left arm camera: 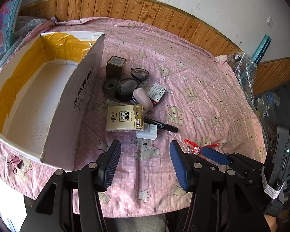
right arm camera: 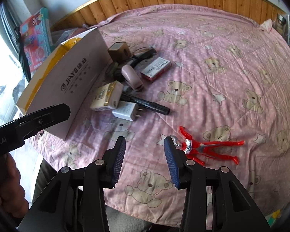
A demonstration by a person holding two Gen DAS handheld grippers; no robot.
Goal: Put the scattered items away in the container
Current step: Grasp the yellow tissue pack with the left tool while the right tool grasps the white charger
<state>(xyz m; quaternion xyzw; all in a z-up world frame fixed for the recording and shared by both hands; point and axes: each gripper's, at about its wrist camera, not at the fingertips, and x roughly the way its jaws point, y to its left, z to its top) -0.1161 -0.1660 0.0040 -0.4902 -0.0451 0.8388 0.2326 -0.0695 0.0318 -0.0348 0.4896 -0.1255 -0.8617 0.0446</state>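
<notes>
An open white cardboard box (left arm camera: 54,104) lined with yellow tape stands at the left of the pink bear-print sheet (left arm camera: 203,100). Beside its right wall lie a brown cube box (left arm camera: 115,65), glasses (left arm camera: 139,73), tape rolls (left arm camera: 114,87), a pink stapler (left arm camera: 143,97), a red-and-white pack (left arm camera: 157,93), a tissue pack (left arm camera: 124,119), a black marker (left arm camera: 162,125) and a white charger (left arm camera: 147,132). My left gripper (left arm camera: 145,148) is open and empty, just short of the charger. My right gripper (right arm camera: 144,143) is open and empty. A red toy figure (right arm camera: 203,147) lies against the outside of its right finger.
A pink binder clip (left arm camera: 14,163) hangs on the sheet's near edge left of the box. A colourful toy carton (right arm camera: 36,38) leans behind the box. Bubble wrap and a bottle (left arm camera: 237,58) sit at the far right edge. Wooden panelling (left arm camera: 145,9) backs the surface. A hand (right arm camera: 5,183) shows at lower left.
</notes>
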